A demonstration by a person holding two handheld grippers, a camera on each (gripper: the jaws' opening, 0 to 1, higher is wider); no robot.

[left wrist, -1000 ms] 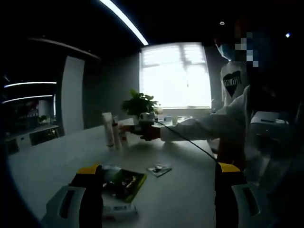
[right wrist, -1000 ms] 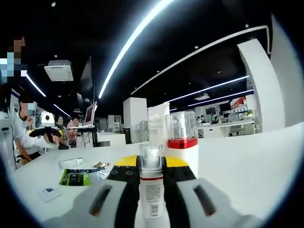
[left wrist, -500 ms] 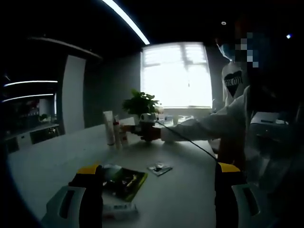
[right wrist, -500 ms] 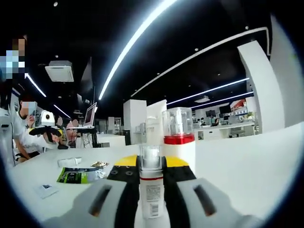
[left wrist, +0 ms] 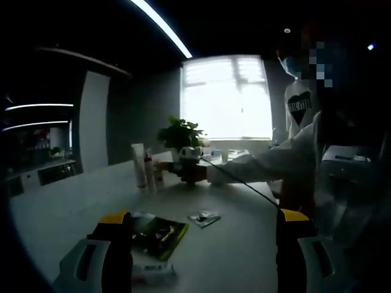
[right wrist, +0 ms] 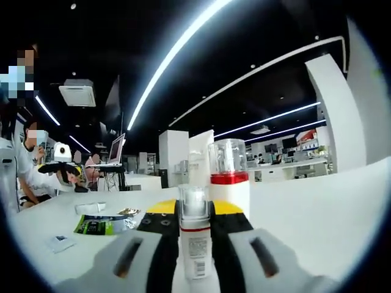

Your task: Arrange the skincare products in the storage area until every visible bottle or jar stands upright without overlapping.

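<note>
Two grippers work over one white table [left wrist: 244, 244]. In the right gripper view, the right gripper [right wrist: 194, 244] is closed on a slim white bottle [right wrist: 194, 250] with a clear cap and a thin red band below it; the bottle stands upright between the two yellow-tipped jaws. Just beyond it stands a larger white bottle [right wrist: 229, 183] with a clear domed cap and a red collar, upright on the table, and a tall white tube [right wrist: 200, 159] rises just left of and behind that one. Far to the left on the table lie a green and black packet [right wrist: 98, 224], a small white tube [right wrist: 90, 208] on its side and a small flat sachet [right wrist: 60, 243]. In the left gripper view, the left gripper [left wrist: 201, 244] hangs above the near part of the table with its jaws wide apart and nothing between them. Near its left jaw lies the green and black packet [left wrist: 156, 235], with a white tube [left wrist: 153, 271] lying flat nearer still and a small sachet [left wrist: 204, 218] to the right. Farther off, the right gripper [left wrist: 189, 165] appears at the end of a white sleeve [left wrist: 263, 163], beside a tall white tube [left wrist: 138, 166] and a slimmer bottle [left wrist: 149, 171] standing upright. A potted plant [left wrist: 179, 134] sits behind them before a bright window [left wrist: 226, 97].
</note>
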